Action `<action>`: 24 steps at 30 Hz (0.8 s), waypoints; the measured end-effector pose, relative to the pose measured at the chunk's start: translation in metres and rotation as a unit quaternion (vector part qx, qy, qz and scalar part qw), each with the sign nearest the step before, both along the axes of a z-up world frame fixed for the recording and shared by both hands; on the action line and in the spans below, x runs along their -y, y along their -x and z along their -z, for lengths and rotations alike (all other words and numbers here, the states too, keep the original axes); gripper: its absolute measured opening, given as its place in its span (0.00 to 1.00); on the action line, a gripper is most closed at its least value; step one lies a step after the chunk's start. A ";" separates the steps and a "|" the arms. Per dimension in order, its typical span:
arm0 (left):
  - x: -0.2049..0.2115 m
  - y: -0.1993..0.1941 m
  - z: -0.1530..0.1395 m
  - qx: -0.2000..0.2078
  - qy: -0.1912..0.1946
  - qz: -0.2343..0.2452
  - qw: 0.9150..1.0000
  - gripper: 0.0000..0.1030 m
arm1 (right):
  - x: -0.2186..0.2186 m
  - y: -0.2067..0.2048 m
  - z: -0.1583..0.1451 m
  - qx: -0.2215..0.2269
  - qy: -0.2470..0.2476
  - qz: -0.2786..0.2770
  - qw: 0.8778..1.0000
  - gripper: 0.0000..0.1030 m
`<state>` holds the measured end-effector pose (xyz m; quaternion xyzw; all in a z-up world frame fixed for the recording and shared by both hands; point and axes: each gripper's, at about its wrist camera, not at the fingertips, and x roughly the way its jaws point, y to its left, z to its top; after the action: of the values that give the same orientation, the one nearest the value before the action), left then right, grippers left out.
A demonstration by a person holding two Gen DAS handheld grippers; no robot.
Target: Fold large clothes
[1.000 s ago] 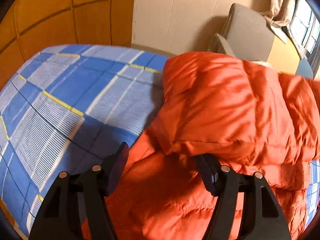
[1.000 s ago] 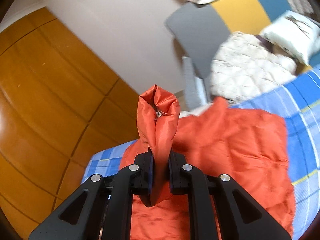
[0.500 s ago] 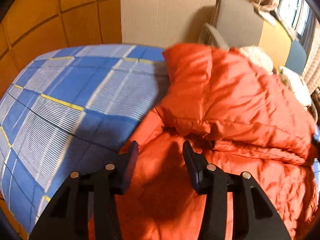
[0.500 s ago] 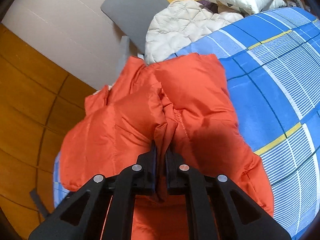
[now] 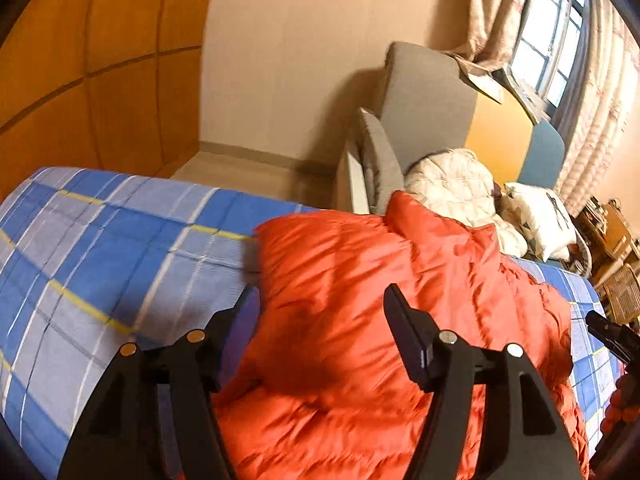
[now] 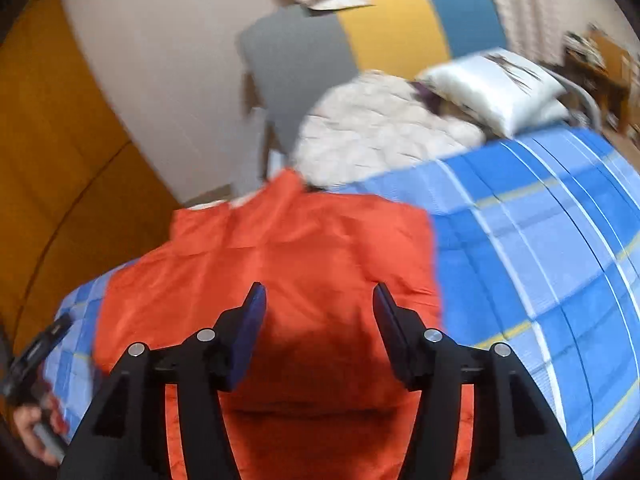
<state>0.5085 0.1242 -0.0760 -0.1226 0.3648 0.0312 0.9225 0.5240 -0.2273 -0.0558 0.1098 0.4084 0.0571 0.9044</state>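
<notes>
An orange puffer jacket [image 5: 372, 280] lies folded on the blue checked bed cover [image 5: 100, 248]; it also shows in the right wrist view [image 6: 304, 248]. My left gripper [image 5: 320, 304] is open and empty, hovering above the jacket's left edge. My right gripper [image 6: 318, 300] is open and empty, above the jacket's near part. The tip of the right gripper shows at the right edge of the left wrist view [image 5: 612, 338], and the left gripper with the hand holding it shows at the lower left of the right wrist view [image 6: 36, 360].
A cream quilted garment [image 6: 376, 136] and a white pillow [image 6: 496, 84] lie at the bed's far end. A grey chair [image 5: 424, 112] stands by the beige wall. Wooden wardrobe panels [image 5: 80, 60] are on the left. Wooden furniture [image 5: 612, 236] stands far right.
My right gripper has let go of the jacket fold it held and opened, and the fold now lies flat. My left gripper has opened wider and lifted back from the jacket.
</notes>
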 end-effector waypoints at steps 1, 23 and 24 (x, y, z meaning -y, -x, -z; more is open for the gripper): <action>0.004 -0.005 0.001 -0.002 -0.002 0.002 1.000 0.63 | -0.007 -0.002 0.000 -0.002 0.004 -0.011 1.000 0.54; 0.030 -0.039 0.076 -0.085 -0.034 0.019 0.996 0.62 | -0.039 -0.039 0.080 -0.086 0.078 -0.019 0.993 0.54; 0.030 -0.035 0.071 -0.083 -0.038 0.013 0.996 0.62 | -0.038 -0.038 0.077 -0.088 0.077 -0.017 0.993 0.55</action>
<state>0.5436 0.0942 -0.1473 -0.0796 0.4402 0.0427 0.8933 0.5616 -0.1893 -0.1326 0.0374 0.4913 0.0308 0.8697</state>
